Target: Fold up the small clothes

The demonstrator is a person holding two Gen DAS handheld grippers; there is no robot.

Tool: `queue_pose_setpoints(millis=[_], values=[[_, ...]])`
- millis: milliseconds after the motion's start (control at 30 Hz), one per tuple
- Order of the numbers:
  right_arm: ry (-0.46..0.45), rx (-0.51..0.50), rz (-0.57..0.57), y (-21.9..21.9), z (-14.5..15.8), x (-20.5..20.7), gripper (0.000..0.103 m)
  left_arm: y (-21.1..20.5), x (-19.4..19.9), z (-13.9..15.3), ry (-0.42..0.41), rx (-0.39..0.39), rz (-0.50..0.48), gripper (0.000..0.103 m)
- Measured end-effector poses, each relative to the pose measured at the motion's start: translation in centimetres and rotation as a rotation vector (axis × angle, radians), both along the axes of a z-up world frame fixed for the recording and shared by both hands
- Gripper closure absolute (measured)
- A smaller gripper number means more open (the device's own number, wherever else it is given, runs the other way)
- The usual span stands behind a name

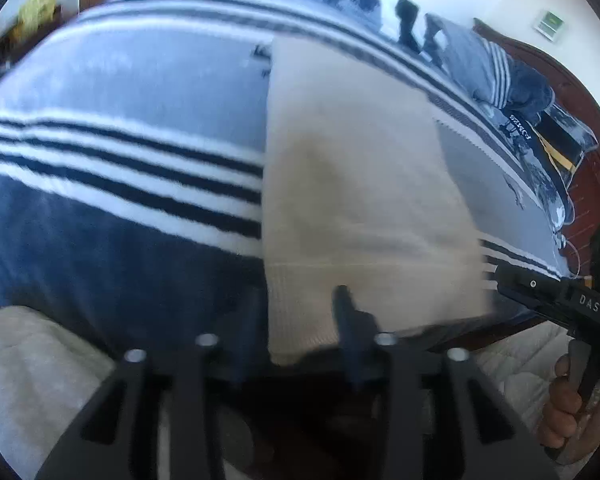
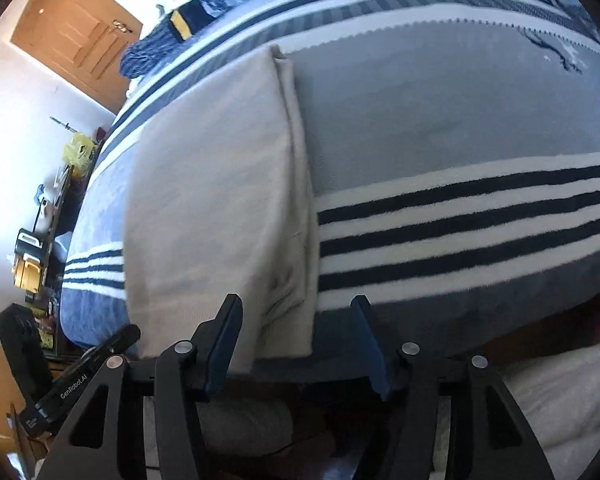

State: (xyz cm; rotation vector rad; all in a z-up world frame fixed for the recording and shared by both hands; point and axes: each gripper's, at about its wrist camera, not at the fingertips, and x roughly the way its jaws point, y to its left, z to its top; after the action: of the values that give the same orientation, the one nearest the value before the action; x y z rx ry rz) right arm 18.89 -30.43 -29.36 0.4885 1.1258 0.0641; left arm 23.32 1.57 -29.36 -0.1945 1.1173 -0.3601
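Observation:
A cream garment [image 1: 360, 184] lies folded into a long strip on the striped blue, white and grey blanket [image 1: 120, 160] of a bed. In the right wrist view the cream garment [image 2: 220, 200] shows a folded-in edge along its right side. My left gripper [image 1: 296, 312] hovers over the garment's near hem with its jaws apart, one finger [image 1: 344, 304] over the cloth, gripping nothing. My right gripper [image 2: 296, 320] is open too, straddling the near right corner without pinching it. The right gripper's body [image 1: 560, 304] and the hand holding it [image 1: 568, 400] appear at the right of the left wrist view.
Patterned blue pillows [image 1: 512, 92] and a dark wooden headboard [image 1: 580, 92] are at the far right of the bed. A wooden door [image 2: 80, 40] and a cluttered side table [image 2: 40, 248] stand to the left. Pale fabric [image 2: 560, 400] lies below the bed edge.

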Motion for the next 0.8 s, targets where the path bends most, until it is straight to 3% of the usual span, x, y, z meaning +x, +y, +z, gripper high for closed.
queue_pose_setpoints(millis=[67, 167, 267, 367, 467, 633, 800], values=[[-0.027, -0.024, 0.007, 0.9, 1.0, -1.1, 0.043, 0.2, -1.5, 1.6, -0.035, 0.014, 0.016, 0.036], [-0.064, -0.038, 0.002, 2.4, 2.8, -3.2, 0.042, 0.6, -4.5, 5.1, -0.081, 0.002, 0.016, 0.035], [-0.108, -0.058, -0.008, 3.4, 6.3, -6.7, 0.042, 1.1, -7.4, 9.7, -0.165, 0.015, 0.025, 0.018], [-0.15, -0.113, -0.019, 4.3, 10.2, -9.3, 0.032, 1.4, -10.1, 14.1, -0.268, 0.067, 0.048, 0.01], [-0.215, -0.186, -0.015, 5.1, 14.5, -11.7, 0.02, 1.2, -11.9, 17.4, -0.331, 0.118, 0.049, 0.008], [-0.274, -0.243, -0.048, 5.3, 19.0, -14.5, 0.02, 0.7, -14.5, 20.7, -0.416, 0.204, 0.048, 0.008], [-0.321, -0.303, -0.043, 6.7, 21.9, -16.5, 0.02, 0.4, -16.4, 22.2, -0.43, 0.234, 0.058, 0.008]])
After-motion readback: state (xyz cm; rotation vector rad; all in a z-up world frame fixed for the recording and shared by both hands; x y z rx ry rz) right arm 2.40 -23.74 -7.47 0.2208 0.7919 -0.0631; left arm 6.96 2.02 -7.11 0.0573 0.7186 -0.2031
